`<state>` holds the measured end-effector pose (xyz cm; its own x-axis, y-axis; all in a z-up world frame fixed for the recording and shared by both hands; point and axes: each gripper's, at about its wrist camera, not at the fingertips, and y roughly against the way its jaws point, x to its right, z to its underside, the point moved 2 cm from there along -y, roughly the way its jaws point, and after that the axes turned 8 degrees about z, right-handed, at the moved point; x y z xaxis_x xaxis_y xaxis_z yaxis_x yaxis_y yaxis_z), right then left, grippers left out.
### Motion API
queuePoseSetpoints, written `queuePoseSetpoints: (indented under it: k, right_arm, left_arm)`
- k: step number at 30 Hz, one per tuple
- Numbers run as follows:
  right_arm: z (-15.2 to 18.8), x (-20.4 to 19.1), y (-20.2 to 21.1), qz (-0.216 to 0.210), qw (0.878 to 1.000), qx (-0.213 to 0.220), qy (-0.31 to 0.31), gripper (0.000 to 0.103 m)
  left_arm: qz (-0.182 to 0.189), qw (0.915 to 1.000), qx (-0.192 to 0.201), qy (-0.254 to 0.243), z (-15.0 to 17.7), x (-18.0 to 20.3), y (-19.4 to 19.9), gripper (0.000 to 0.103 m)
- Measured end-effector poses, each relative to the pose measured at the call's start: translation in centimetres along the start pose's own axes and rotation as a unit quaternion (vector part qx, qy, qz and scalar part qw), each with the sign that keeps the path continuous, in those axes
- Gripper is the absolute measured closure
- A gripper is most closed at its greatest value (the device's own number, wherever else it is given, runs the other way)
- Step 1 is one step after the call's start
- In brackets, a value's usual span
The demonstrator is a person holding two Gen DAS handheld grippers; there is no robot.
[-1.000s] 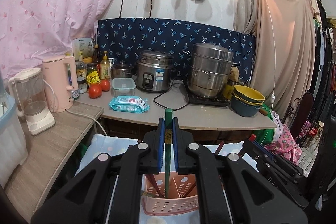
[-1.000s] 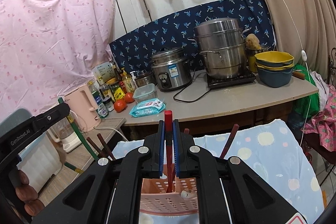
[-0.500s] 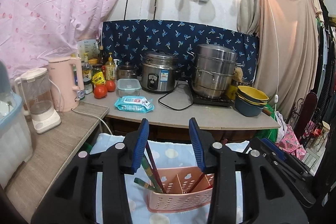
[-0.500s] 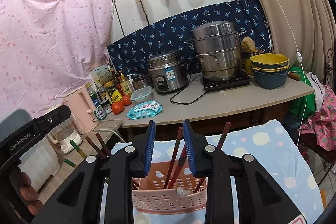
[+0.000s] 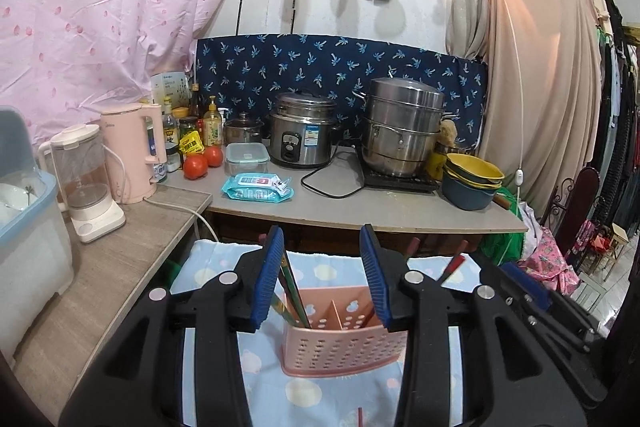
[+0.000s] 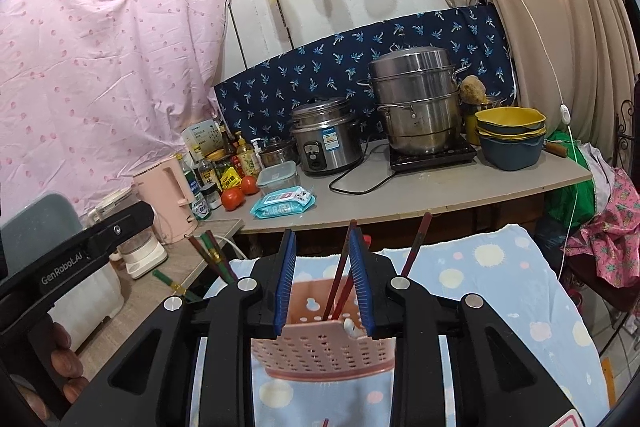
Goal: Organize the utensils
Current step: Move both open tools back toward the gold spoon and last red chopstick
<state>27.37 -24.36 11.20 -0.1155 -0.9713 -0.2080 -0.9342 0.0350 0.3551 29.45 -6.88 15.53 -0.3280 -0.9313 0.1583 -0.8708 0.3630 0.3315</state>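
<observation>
A: Chopsticks first. Where do they sit?

B: In the pink holder (image 5: 344, 341), which stands on the dotted blue cloth (image 5: 208, 271). From the left wrist camera, the green and dark chopsticks (image 5: 294, 293) lean toward 11 o'clock out of the holder's left compartment. From the right wrist camera, the red chopsticks (image 6: 340, 281) rise from the holder at about 1 o'clock, and one more dark stick (image 6: 416, 247) sticks up farther toward 2 o'clock.

A: And the left gripper (image 5: 324, 275)?

B: Its jaws stand wide apart with nothing between the blue pads (image 5: 270, 275). The holder shows in the gap, and the green sticks pass just beside the left pad; I cannot tell whether they touch it.

A: The right gripper (image 6: 325, 279)?

B: Jaws parted too, somewhat narrower, gripping nothing. The red chopsticks stand in the gap between the pads, close to the right one.

A: Anything else nearby?

B: At 12 o'clock, beyond the cloth, a grey counter (image 5: 400, 215) carries a rice cooker (image 5: 304, 131), a stacked steel steamer (image 5: 404, 127), two tomatoes (image 5: 196, 166) and a pack of wipes (image 5: 258, 187). At 9 o'clock in the right wrist view, a person's fingers (image 6: 66, 351) wrap the other gripper's black body.
</observation>
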Motion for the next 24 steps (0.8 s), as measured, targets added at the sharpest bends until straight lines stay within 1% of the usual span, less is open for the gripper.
queuePoseSetpoints:
  k: [6,11,15,20,24]
  right_arm:
    - [1.4,0.2,2.9,-0.004,1.000,-0.005,0.002,0.075]
    - [3.9,0.3,5.1,0.004,1.000,-0.017,0.022,0.075]
    - [7.3,0.9,6.9,0.007,0.999,-0.044,0.024,0.075]
    - [12.2,1.3,7.9,0.011,0.995,-0.093,0.035,0.075]
    - [16.7,1.4,9.0,0.014,0.990,-0.135,0.044,0.075]
  left_arm:
    - [0.003,1.0000,0.000,-0.005,0.9,0.7,2.7,0.065]
    - [0.004,0.9998,-0.016,-0.011,3.5,0.8,4.5,0.065]
    - [-0.012,0.9990,-0.039,-0.020,6.7,0.3,5.6,0.065]
    - [-0.012,0.9967,-0.080,-0.005,11.5,-0.8,6.8,0.065]
    - [-0.017,0.9938,-0.109,0.004,15.2,-1.8,7.8,0.065]
